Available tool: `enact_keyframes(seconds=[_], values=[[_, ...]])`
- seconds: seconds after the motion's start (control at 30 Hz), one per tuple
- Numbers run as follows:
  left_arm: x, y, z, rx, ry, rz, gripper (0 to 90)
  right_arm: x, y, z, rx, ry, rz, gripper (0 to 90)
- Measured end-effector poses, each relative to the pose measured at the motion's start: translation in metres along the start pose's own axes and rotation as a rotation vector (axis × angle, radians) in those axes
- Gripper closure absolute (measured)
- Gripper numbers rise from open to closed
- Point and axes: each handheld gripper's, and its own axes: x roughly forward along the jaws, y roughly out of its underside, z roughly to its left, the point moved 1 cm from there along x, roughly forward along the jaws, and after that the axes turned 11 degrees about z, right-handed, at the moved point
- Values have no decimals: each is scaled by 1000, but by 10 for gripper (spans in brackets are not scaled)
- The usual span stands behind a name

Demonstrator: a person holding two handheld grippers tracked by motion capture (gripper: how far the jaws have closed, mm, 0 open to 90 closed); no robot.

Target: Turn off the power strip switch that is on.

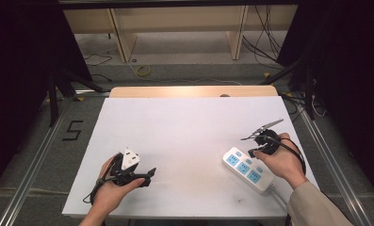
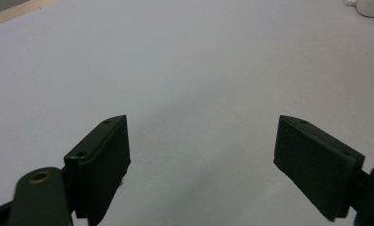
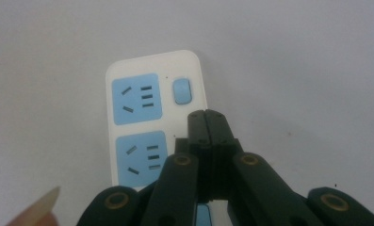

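On the white table [image 1: 184,141], toward its right near edge, lies a white power strip [image 1: 247,169] with blue sockets and small rocker switches [image 3: 182,91]. It looks like rigid, smooth plastic, light but tethered by its cord, so best clasped across its narrow width. The right gripper [image 3: 207,117] hovers over it, jaws pressed together, empty. The left gripper [image 2: 201,155] rests well apart, jaws spread wide.

Bench [image 1: 184,136] evenly lit from above, white sheet bright without glare, surroundings at both sides falling into deep black, faint soft shadows under the hands, high view slightly soft and grainy, gripper views dimmer and greyish, near jaws blurred, fingertip at frame corner out of focus.
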Motion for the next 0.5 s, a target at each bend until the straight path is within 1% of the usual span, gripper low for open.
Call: enact_keyframes(seconds=[0.13, 0.23, 0.3, 0.5], values=[[0, 0, 0, -2, 0, 1, 185, -2, 4, -2, 3, -11, -41, 900], [0, 0, 0, 1, -1, 1, 185, -5, 6, -2, 1, -10, -80, 900], [0, 0, 0, -3, 0, 1, 185, -6, 7, -2, -1, -22, -107, 900], [0, 0, 0, -1, 1, 3, 185, -7, 10, 1, -23, -35, -137, 900]])
